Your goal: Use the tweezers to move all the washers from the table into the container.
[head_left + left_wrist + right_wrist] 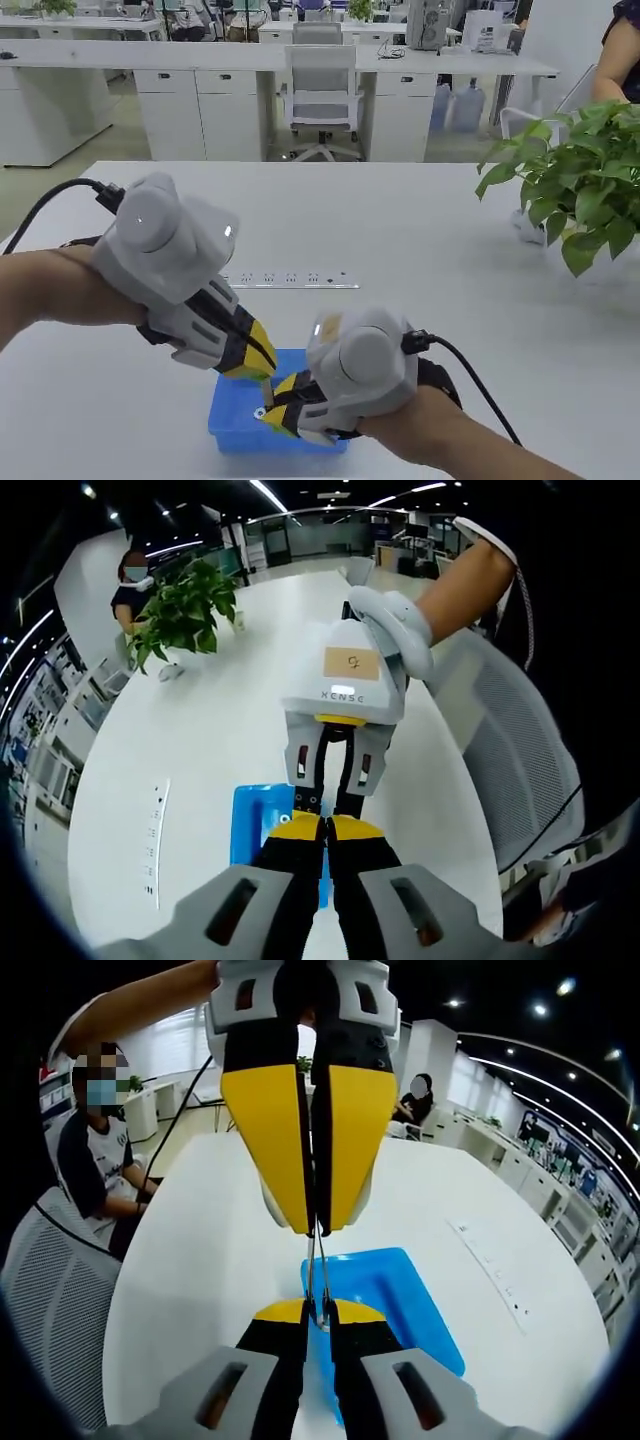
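Meeting tip to tip above the blue container, the left hand-held gripper and the right hand-held gripper each pinch the thin metal tweezers, jaws pressed together on them. The container sits on the white table, directly under the tweezers. A leafy plant stands well apart. The washers are too small to make out.
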Tool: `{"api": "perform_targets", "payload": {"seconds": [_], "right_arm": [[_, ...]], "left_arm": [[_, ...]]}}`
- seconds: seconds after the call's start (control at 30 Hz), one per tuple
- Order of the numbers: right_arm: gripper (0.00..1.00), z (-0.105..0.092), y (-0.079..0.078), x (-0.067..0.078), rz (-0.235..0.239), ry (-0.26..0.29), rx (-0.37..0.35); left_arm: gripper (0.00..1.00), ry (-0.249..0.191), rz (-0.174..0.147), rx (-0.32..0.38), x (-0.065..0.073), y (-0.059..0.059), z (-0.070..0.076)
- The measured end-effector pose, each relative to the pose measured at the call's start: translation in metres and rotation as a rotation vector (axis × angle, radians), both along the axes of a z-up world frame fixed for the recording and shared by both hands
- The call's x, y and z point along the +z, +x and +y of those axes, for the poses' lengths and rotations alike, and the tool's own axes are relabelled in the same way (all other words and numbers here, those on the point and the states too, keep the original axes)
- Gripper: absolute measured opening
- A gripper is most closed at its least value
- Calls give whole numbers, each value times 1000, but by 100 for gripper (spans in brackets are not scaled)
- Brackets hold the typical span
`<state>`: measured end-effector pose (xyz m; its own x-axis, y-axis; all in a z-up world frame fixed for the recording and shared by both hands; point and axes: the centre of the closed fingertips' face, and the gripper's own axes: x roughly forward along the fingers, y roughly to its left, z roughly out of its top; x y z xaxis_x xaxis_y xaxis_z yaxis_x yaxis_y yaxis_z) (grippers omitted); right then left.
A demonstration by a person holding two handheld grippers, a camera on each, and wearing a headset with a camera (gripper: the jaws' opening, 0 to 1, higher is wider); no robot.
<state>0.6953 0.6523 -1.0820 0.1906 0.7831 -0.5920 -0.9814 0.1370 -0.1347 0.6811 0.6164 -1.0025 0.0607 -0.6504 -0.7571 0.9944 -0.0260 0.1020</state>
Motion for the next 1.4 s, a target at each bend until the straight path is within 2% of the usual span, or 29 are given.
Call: {"api": "perform_targets", "payload": {"seconds": [0.23, 0.37, 1.13, 1.4], "right_arm": [[9, -5, 15, -2, -6, 0, -15], [9, -7, 20, -6, -7, -3, -20], [10, -7, 48, -47, 36, -31, -29], [10, -8, 51, -61, 47, -46, -19]], "left_arm": [[5, -4, -11, -7, -2, 13, -4], [5, -4, -7, -10, -6, 19, -6], [5, -4, 36, 0, -47, 50, -6], [5, -4, 49, 1, -60, 54, -5]]}}
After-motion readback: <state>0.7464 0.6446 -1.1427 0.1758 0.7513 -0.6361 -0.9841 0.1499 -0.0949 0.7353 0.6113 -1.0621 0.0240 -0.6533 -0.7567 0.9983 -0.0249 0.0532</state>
